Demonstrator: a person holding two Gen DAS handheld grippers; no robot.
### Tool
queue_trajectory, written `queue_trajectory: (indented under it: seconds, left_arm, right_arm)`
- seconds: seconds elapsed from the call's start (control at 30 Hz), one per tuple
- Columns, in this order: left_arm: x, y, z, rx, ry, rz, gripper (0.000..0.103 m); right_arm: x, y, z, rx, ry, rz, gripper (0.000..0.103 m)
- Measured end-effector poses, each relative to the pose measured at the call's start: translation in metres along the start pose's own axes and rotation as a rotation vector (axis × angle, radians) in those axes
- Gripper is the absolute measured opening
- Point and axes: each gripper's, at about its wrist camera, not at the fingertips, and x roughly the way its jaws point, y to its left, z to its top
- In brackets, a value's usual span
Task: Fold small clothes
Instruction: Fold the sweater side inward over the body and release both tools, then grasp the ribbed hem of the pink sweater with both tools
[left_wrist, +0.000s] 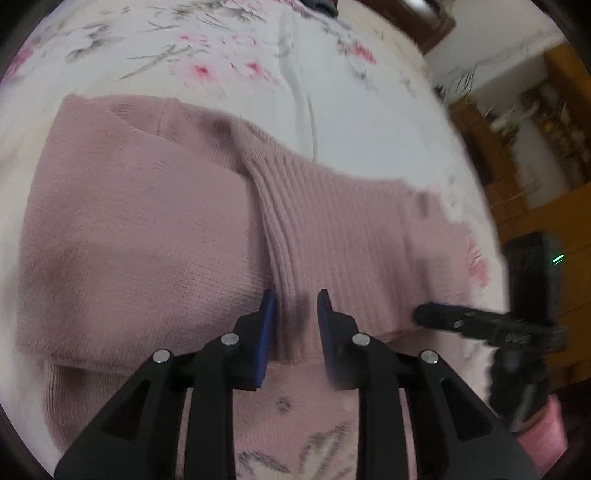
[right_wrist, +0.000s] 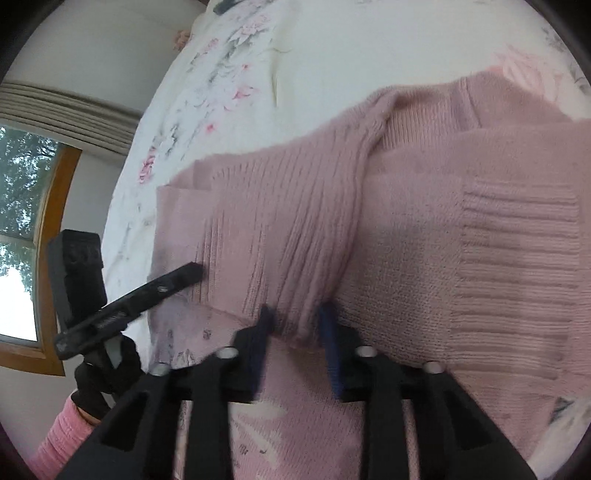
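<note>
A dusty pink knit sweater (left_wrist: 147, 221) lies folded on a floral bed sheet (left_wrist: 221, 55). My left gripper (left_wrist: 297, 321) is shut on a bunched ridge of its ribbed hem at the near edge, with the blue pads (left_wrist: 267, 325) pressing the fabric from both sides. In the right wrist view, the right gripper (right_wrist: 295, 328) pinches a similar ribbed fold of the sweater (right_wrist: 443, 221). Each gripper shows side-on in the other's view: the right gripper (left_wrist: 428, 314) at the sweater's right edge, the left gripper (right_wrist: 192, 273) at its left edge. The frames are slightly blurred.
The sheet (right_wrist: 295, 55) stretches far beyond the sweater. A dark item (left_wrist: 321, 5) lies at the bed's far end. Wooden furniture (left_wrist: 535, 147) stands past the bed's right side, and a window (right_wrist: 22, 221) past its left. A pink sleeve (right_wrist: 62, 435) and a black-gloved hand hold the left gripper.
</note>
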Motion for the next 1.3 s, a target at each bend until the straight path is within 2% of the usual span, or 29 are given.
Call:
queue_trajectory:
  seconds: [0.03, 0.1, 0.2, 0.33, 0.4, 0.47, 0.53, 0.63, 0.7, 0.77, 0.8, 1.0, 1.07, 1.13, 1.17, 1.3]
  left_arm:
    - [0.005, -0.003, 0.000, 0.024, 0.010, 0.040, 0.021]
    - [0.007, -0.003, 0.001, 0.039, 0.012, 0.050, 0.022]
    - [0.010, -0.002, 0.000, 0.079, 0.027, 0.075, 0.022]
    - [0.010, -0.004, -0.004, 0.084, 0.026, 0.091, 0.022]
    - [0.002, -0.005, -0.008, 0.085, 0.023, 0.112, 0.023]
    - [-0.012, -0.011, -0.017, 0.107, 0.011, 0.147, 0.032]
    - [-0.031, -0.013, -0.035, 0.125, -0.006, 0.171, 0.041]
    - [-0.066, -0.008, -0.075, 0.127, -0.022, 0.197, 0.045]
    - [-0.090, -0.003, -0.109, 0.111, -0.026, 0.218, 0.049]
    - [-0.112, 0.005, -0.141, 0.089, -0.025, 0.256, 0.049]
    - [-0.122, 0.009, -0.155, 0.079, -0.027, 0.269, 0.050]
    - [-0.179, 0.026, -0.230, 0.038, -0.026, 0.339, 0.054]
    - [-0.194, 0.027, -0.246, 0.023, -0.037, 0.340, 0.055]
    - [-0.205, 0.028, -0.257, 0.027, -0.050, 0.348, 0.063]
    - [-0.211, 0.027, -0.266, 0.028, -0.050, 0.360, 0.063]
    - [-0.221, 0.027, -0.283, 0.033, -0.050, 0.360, 0.066]
  right_arm:
    - [-0.002, 0.001, -0.001, -0.008, -0.007, 0.003, 0.017]
    - [-0.007, 0.001, -0.004, -0.027, -0.015, -0.017, 0.013]
    - [-0.001, -0.004, -0.009, -0.039, 0.007, -0.061, 0.013]
    - [0.007, -0.010, -0.013, -0.020, 0.014, -0.065, 0.013]
    - [0.000, -0.008, -0.016, -0.016, 0.002, -0.061, 0.018]
    - [-0.014, -0.002, -0.027, -0.024, -0.018, -0.066, 0.023]
    - [-0.034, 0.007, -0.048, -0.056, -0.048, -0.097, 0.023]
    - [-0.064, 0.014, -0.093, -0.070, -0.083, -0.112, 0.023]
    - [-0.081, 0.013, -0.128, -0.044, -0.095, -0.108, 0.031]
    - [-0.096, 0.013, -0.166, -0.009, -0.106, -0.135, 0.037]
    - [-0.108, 0.014, -0.192, -0.009, -0.125, -0.136, 0.037]
    - [-0.147, 0.025, -0.288, 0.053, -0.177, -0.123, 0.038]
    - [-0.154, 0.028, -0.307, 0.058, -0.189, -0.131, 0.039]
    - [-0.160, 0.029, -0.326, 0.059, -0.207, -0.166, 0.044]
    - [-0.163, 0.029, -0.335, 0.064, -0.211, -0.186, 0.049]
    - [-0.167, 0.029, -0.360, 0.074, -0.220, -0.195, 0.049]
